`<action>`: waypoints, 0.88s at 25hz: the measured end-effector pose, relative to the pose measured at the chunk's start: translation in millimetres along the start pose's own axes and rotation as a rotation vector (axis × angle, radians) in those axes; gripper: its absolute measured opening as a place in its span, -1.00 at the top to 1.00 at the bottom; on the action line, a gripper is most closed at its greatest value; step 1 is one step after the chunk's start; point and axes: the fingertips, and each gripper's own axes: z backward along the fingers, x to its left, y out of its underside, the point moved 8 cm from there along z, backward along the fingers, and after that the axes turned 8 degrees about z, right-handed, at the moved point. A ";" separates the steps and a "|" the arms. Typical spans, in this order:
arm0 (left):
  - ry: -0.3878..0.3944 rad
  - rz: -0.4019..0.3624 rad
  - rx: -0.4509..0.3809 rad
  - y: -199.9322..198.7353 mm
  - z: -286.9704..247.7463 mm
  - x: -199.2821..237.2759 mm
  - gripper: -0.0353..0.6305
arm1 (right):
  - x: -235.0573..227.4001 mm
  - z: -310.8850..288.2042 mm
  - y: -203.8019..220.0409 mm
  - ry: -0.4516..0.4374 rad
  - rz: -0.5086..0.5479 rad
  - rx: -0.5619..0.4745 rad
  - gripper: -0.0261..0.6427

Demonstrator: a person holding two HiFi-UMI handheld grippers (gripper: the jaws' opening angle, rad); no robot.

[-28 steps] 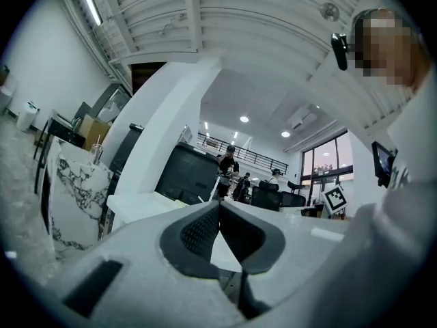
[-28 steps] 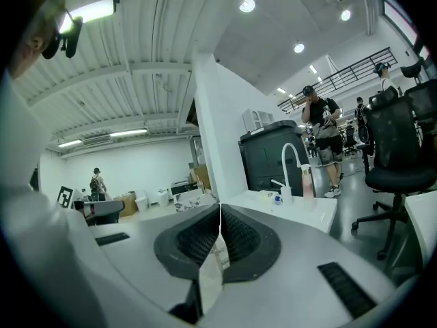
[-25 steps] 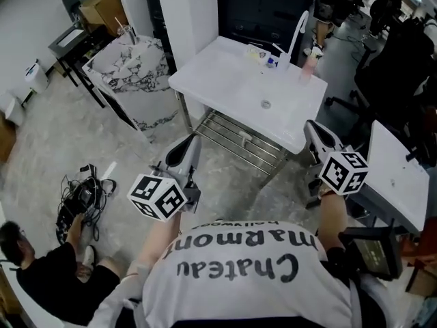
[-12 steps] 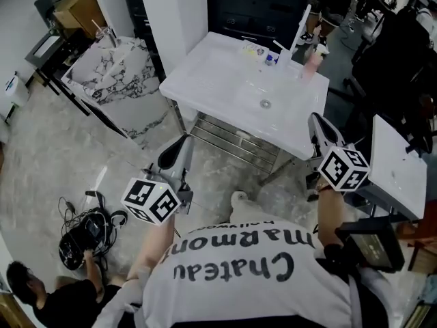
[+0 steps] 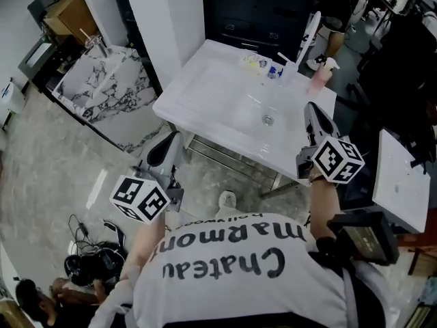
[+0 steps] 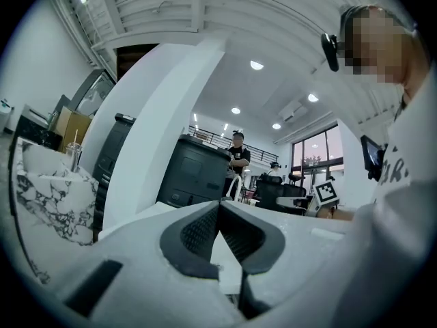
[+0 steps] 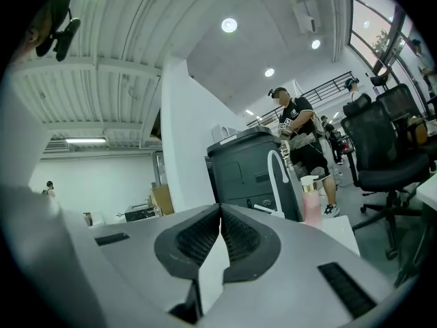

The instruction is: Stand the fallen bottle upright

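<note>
A white sink table stands ahead with a curved white faucet at its back. Beside the faucet a pink pump bottle stands upright, seen too in the right gripper view. Small items lie near the back rim; I cannot tell whether one is a fallen bottle. My left gripper hovers short of the table's front left edge, shut and empty. My right gripper is over the front right rim, also shut on nothing.
A marble-patterned counter and a white pillar stand to the left, a dark cabinet behind the sink. Another white table is at the right. Cables and a crouching person lie on the floor lower left.
The sink table has come nearer and lower in the head view. Both grippers have advanced toward its front edge, still shut. The cables and crouching person slid toward the bottom left corner.
</note>
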 end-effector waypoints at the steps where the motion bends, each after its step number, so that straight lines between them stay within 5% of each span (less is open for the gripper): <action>1: -0.002 0.000 -0.002 -4.4 -13.5 6.8 0.85 | -5.3 -13.9 -0.1 -0.003 -0.003 -0.001 0.88; 10: 0.077 -0.037 0.044 -18.1 -140.8 48.0 0.85 | -67.8 -111.6 -1.0 0.074 0.008 -0.024 0.88; 22: 0.180 -0.063 0.158 -4.1 -249.3 72.9 0.85 | -119.6 -106.2 43.1 0.278 -0.059 0.035 0.88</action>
